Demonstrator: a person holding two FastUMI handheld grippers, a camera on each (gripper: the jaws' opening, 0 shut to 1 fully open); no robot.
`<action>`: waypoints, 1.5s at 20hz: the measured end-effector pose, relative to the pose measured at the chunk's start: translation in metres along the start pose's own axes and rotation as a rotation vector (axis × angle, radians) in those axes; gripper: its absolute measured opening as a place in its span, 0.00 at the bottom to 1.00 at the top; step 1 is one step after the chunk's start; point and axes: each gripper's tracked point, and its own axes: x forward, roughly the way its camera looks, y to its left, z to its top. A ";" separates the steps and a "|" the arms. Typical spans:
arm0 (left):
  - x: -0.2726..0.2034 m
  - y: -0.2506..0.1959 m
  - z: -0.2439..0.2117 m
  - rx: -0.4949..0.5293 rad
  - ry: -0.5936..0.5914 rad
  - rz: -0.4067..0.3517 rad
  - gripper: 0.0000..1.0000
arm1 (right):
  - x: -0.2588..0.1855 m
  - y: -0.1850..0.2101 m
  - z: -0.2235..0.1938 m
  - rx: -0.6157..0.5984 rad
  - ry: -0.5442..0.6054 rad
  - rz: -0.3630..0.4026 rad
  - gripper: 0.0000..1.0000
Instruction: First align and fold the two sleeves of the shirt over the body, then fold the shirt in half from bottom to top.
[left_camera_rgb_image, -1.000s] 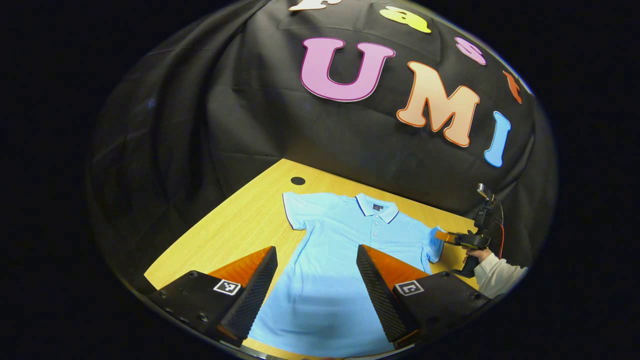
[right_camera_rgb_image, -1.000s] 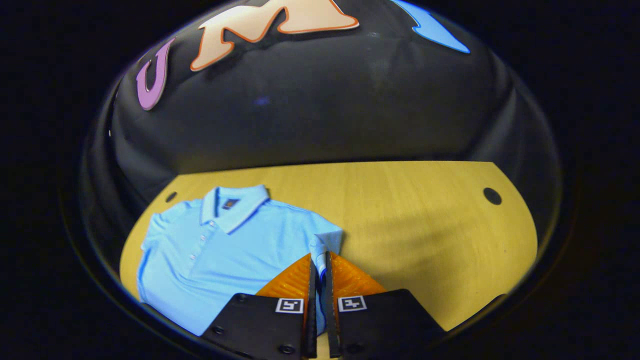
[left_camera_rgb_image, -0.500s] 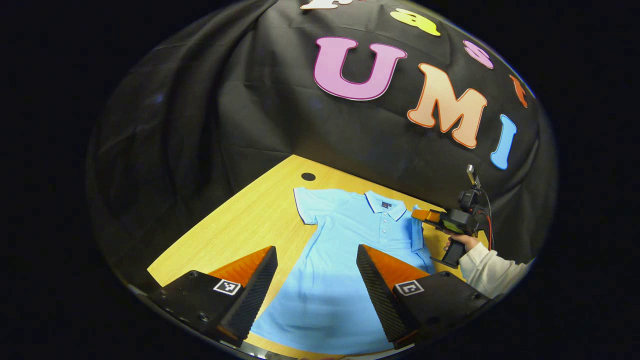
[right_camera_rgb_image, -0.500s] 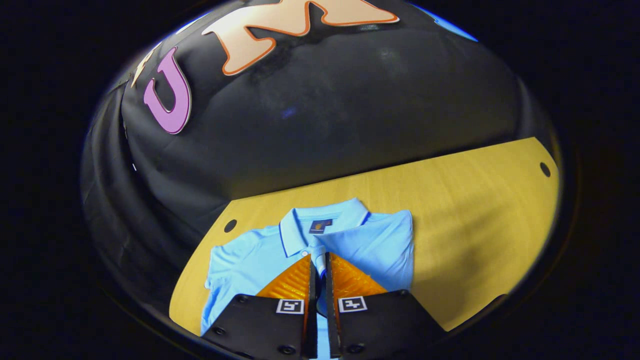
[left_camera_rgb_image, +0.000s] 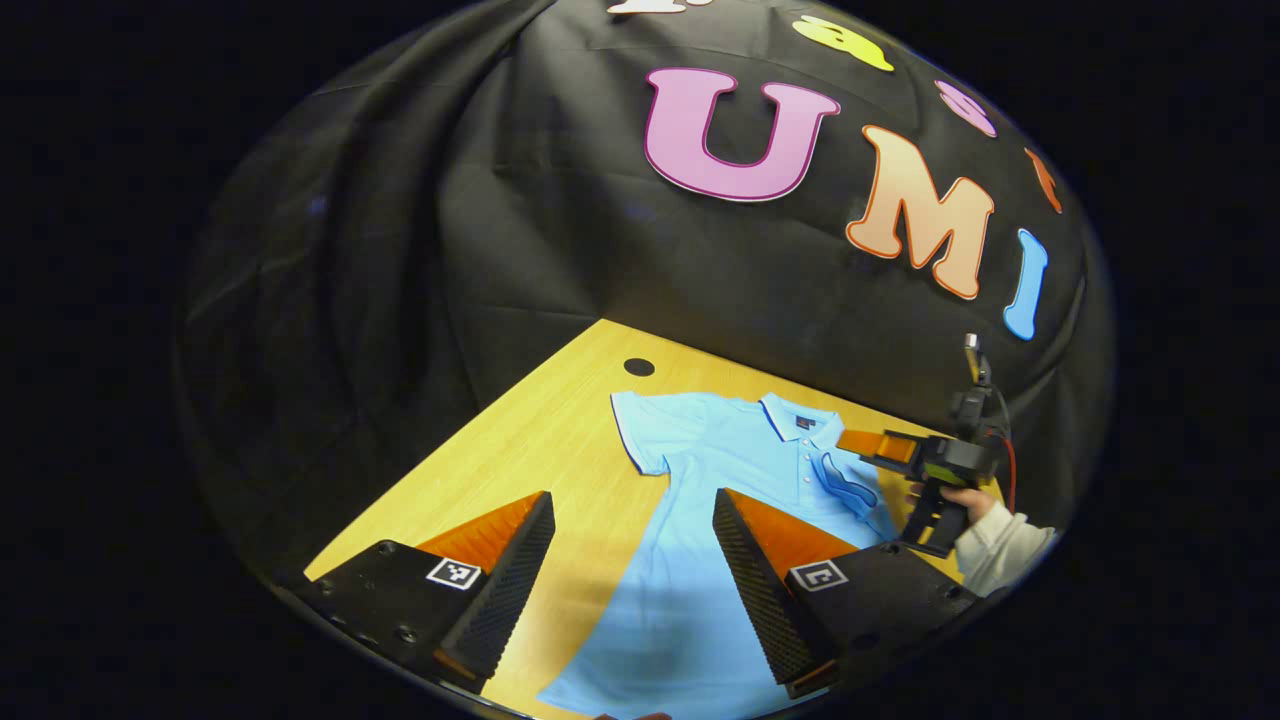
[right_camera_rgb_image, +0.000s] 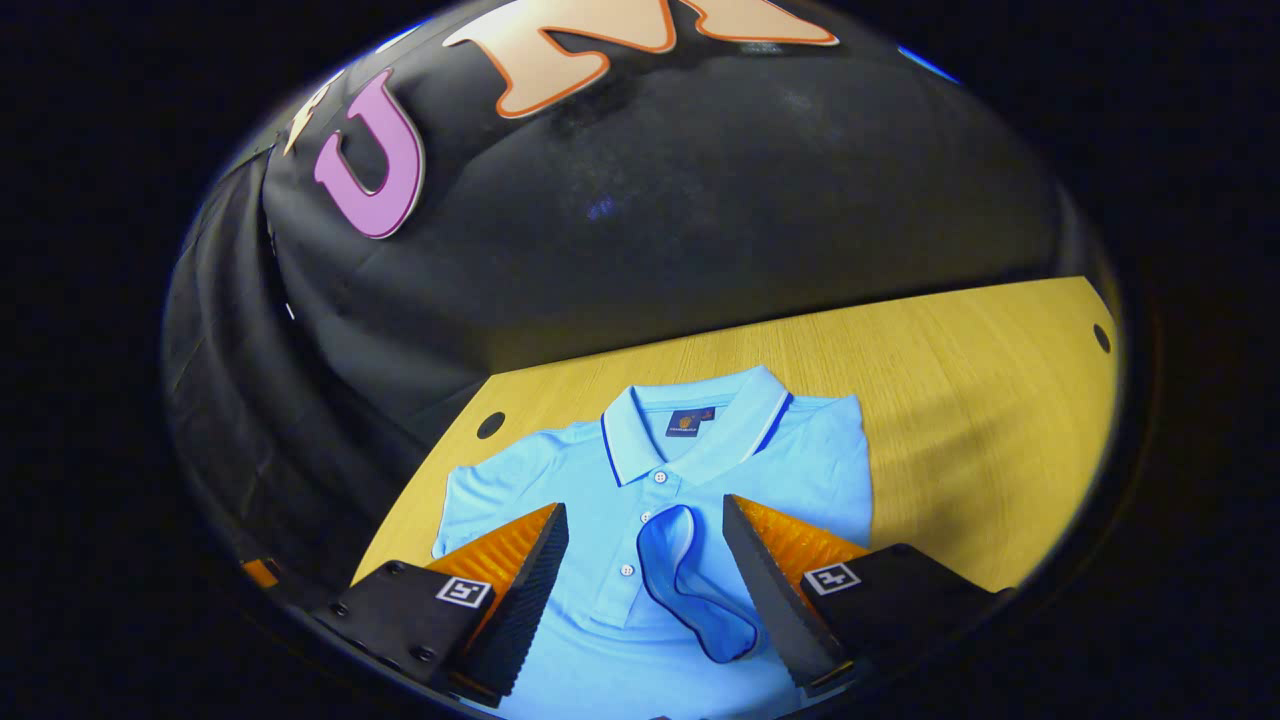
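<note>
A light blue polo shirt (left_camera_rgb_image: 700, 470) lies face up on the wooden table (left_camera_rgb_image: 520, 450). One sleeve (right_camera_rgb_image: 690, 580) lies folded over the chest, its cuff gaping open. The other sleeve (right_camera_rgb_image: 480, 495) lies spread flat to the side. My right gripper (right_camera_rgb_image: 645, 505) hovers open just above the folded sleeve, holding nothing. From the left gripper view, the right gripper (left_camera_rgb_image: 848, 438) sits over the shirt's shoulder, held by a hand (left_camera_rgb_image: 960, 495). My left gripper (left_camera_rgb_image: 632, 497) stands open above the shirt's lower body, with nothing between its fingers.
The table (right_camera_rgb_image: 960, 380) has bare wood beside the shirt and round holes (right_camera_rgb_image: 490, 425) (left_camera_rgb_image: 638, 367) near its back corners. Black cloth walls close in behind it. A pale sleeve (left_camera_rgb_image: 1000, 545) of the person reaches in at the right.
The right gripper carried the sleeve across onto the chest, then opened and let it go. The left gripper stayed open and shifted slightly.
</note>
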 end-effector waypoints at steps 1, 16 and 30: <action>0.012 0.002 0.004 0.019 -0.001 -0.005 0.96 | -0.011 -0.002 -0.003 -0.010 -0.001 -0.011 0.97; 0.244 0.011 -0.003 0.156 0.119 -0.094 0.95 | -0.213 -0.035 -0.060 0.010 -0.032 -0.274 0.97; 0.285 0.002 -0.023 0.200 0.186 -0.125 0.39 | -0.272 -0.040 -0.080 0.052 -0.057 -0.376 0.98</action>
